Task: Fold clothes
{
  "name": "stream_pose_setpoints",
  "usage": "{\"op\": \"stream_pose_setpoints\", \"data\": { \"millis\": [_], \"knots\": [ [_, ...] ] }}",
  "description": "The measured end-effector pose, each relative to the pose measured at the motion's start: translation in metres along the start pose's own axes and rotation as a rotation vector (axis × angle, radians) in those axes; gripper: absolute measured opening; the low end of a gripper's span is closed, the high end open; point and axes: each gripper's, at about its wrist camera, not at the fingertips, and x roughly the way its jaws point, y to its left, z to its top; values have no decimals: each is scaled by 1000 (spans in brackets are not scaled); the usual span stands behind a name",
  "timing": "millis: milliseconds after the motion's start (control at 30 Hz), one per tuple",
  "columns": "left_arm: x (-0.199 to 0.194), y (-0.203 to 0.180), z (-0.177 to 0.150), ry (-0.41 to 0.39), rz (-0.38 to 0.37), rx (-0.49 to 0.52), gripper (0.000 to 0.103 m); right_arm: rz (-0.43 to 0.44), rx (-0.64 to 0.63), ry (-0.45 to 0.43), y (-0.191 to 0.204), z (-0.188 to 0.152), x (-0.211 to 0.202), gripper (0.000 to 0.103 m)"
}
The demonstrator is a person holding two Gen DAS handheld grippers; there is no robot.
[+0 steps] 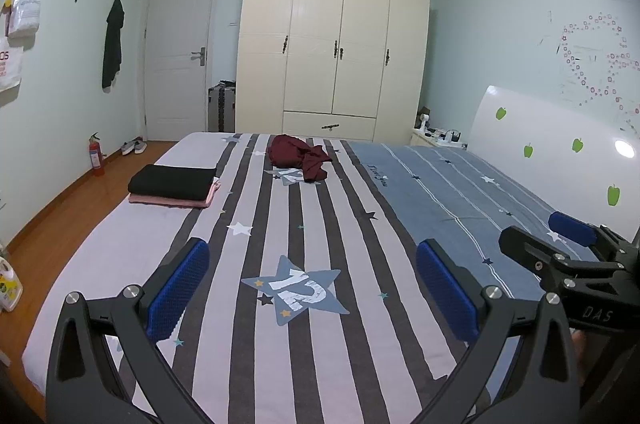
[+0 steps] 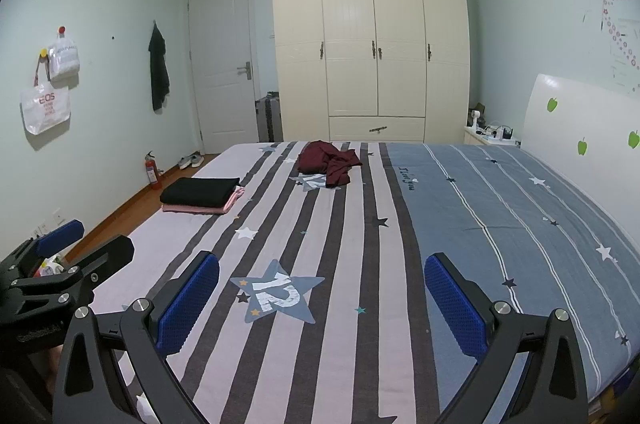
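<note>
A crumpled dark red garment (image 1: 299,157) lies at the far end of the striped bed (image 1: 320,232); it also shows in the right wrist view (image 2: 329,160). A folded black garment (image 1: 173,180) sits on a folded pink one (image 1: 176,201) at the bed's left side, seen too in the right wrist view (image 2: 200,191). My left gripper (image 1: 312,288) is open and empty above the near bed. My right gripper (image 2: 322,304) is open and empty beside it, and shows at the right of the left wrist view (image 1: 548,240).
A cream wardrobe (image 1: 332,40) stands beyond the bed, a white headboard (image 1: 560,144) on the right. A door (image 1: 180,44), a fire extinguisher (image 1: 96,156), shoes (image 1: 134,146) and wooden floor (image 1: 60,216) lie left. A bottle (image 1: 10,284) stands on the floor.
</note>
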Motion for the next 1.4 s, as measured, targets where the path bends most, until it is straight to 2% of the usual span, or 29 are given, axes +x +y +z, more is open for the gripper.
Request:
{"op": "stream_pose_setpoints", "data": {
  "millis": [1400],
  "knots": [
    [-6,3,6,-15,7,-4,102,-5,1,-8,1,0,5,102]
  ]
}}
